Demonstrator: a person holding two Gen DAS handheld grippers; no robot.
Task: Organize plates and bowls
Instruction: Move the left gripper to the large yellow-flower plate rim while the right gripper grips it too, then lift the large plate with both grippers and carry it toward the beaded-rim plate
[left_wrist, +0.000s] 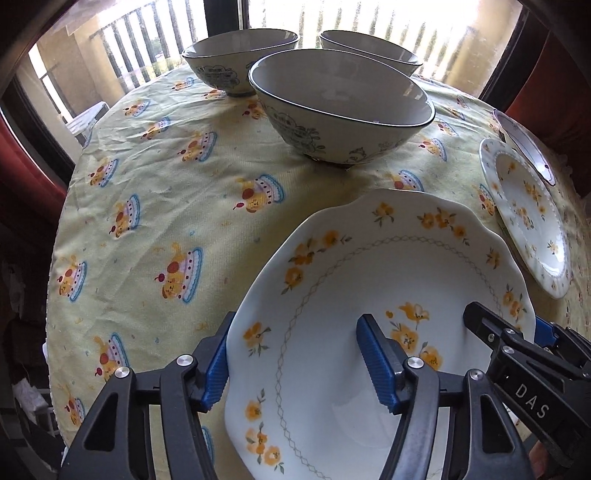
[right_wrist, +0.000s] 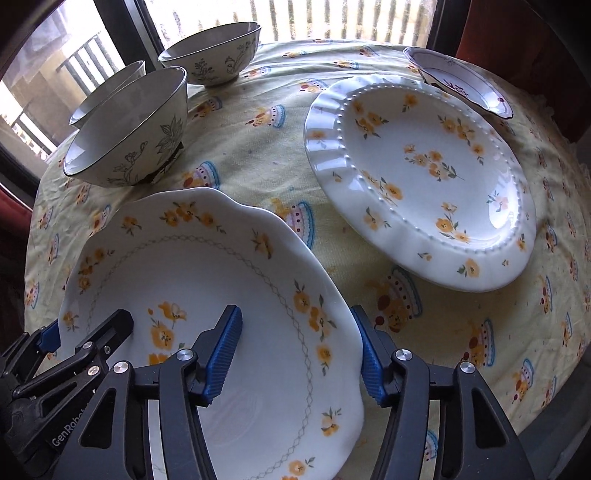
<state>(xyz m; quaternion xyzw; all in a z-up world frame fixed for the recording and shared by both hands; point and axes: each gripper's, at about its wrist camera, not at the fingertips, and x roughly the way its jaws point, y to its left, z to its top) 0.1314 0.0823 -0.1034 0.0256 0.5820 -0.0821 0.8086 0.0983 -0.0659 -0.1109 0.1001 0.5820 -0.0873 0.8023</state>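
Observation:
A white scalloped plate with yellow flowers (left_wrist: 369, 295) (right_wrist: 207, 280) lies at the near edge of the table. My left gripper (left_wrist: 295, 358) is open and straddles its left rim, one blue finger under the rim and one inside. My right gripper (right_wrist: 295, 354) is open and straddles its right rim in the same way. A ribbed flowered plate (right_wrist: 417, 177) (left_wrist: 528, 214) lies to the right, with a small dish (right_wrist: 461, 81) (left_wrist: 524, 144) behind it. Three grey-rimmed bowls (left_wrist: 343, 110) (left_wrist: 240, 59) (left_wrist: 369, 48) stand at the back.
The round table carries a yellow cloth printed with cakes (left_wrist: 166, 192) (right_wrist: 480, 332). A window with railings (left_wrist: 140, 44) lies behind the table. Red curtains (right_wrist: 517, 33) hang at the sides.

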